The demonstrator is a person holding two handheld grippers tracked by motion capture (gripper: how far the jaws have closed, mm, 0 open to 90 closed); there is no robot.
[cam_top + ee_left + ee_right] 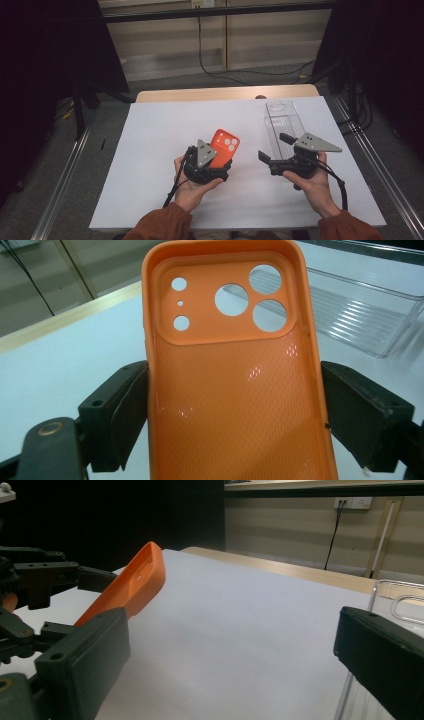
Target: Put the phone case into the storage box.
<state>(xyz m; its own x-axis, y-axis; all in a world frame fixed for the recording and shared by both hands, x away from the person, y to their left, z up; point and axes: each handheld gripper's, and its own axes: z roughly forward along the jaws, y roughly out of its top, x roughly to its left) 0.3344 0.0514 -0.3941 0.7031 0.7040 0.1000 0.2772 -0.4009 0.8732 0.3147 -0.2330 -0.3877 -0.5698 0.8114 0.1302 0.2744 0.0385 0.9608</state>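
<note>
Two tongs: left [216, 159] clamps orange case [223, 146] edges; right [274, 148] gapes empty.

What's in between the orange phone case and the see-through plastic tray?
Nothing but bare white table top, as the high view shows. The orange silicone phone case, held in the left gripper, and the clear plastic tray stand apart.

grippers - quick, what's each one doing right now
Left gripper: shut on the orange phone case, jaws on its two long edges.
Right gripper: open, holding nothing, beside the clear tray.
</note>
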